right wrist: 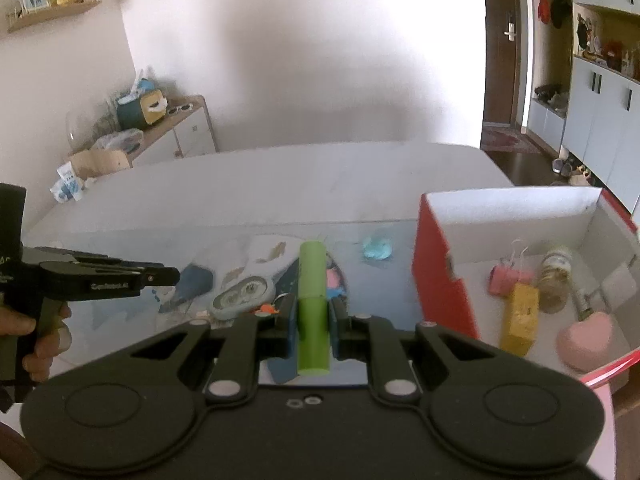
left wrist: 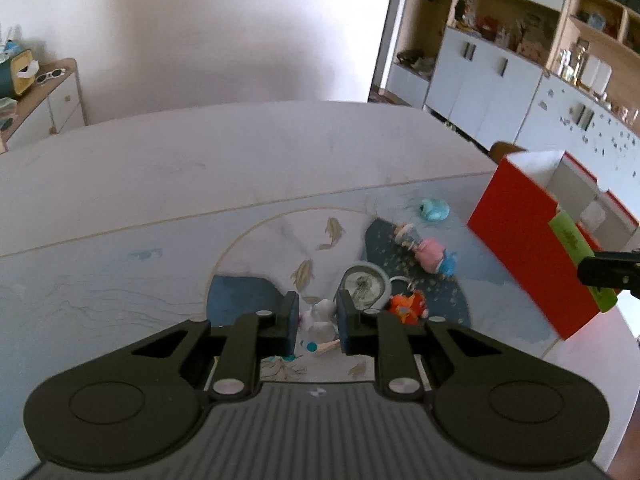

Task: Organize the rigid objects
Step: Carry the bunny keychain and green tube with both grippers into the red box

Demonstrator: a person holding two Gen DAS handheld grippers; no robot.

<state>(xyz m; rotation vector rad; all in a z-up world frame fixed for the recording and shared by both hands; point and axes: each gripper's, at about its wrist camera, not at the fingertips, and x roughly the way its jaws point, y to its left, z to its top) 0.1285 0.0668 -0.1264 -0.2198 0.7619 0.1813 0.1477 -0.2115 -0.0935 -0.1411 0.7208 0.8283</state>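
My right gripper (right wrist: 313, 314) is shut on a green cylinder (right wrist: 312, 304), held above the table left of the red box (right wrist: 442, 280). The box holds a yellow block (right wrist: 519, 320), a pink heart-shaped item (right wrist: 588, 340), a jar (right wrist: 556, 276) and a pink item (right wrist: 507, 278). My left gripper (left wrist: 317, 318) is open, above a small white toy (left wrist: 318, 316). Beside it lie a round grey clock (left wrist: 366, 282), an orange toy (left wrist: 408, 307), a pink and blue figure (left wrist: 432, 254) and a light blue toy (left wrist: 434, 209). The red box (left wrist: 520, 252) stands at the right.
The table has a pale top with a blue patterned mat (left wrist: 120, 280). A wooden side cabinet (right wrist: 176, 128) with a tissue box stands at the back left. White cupboards and shelves (left wrist: 500, 68) line the right wall.
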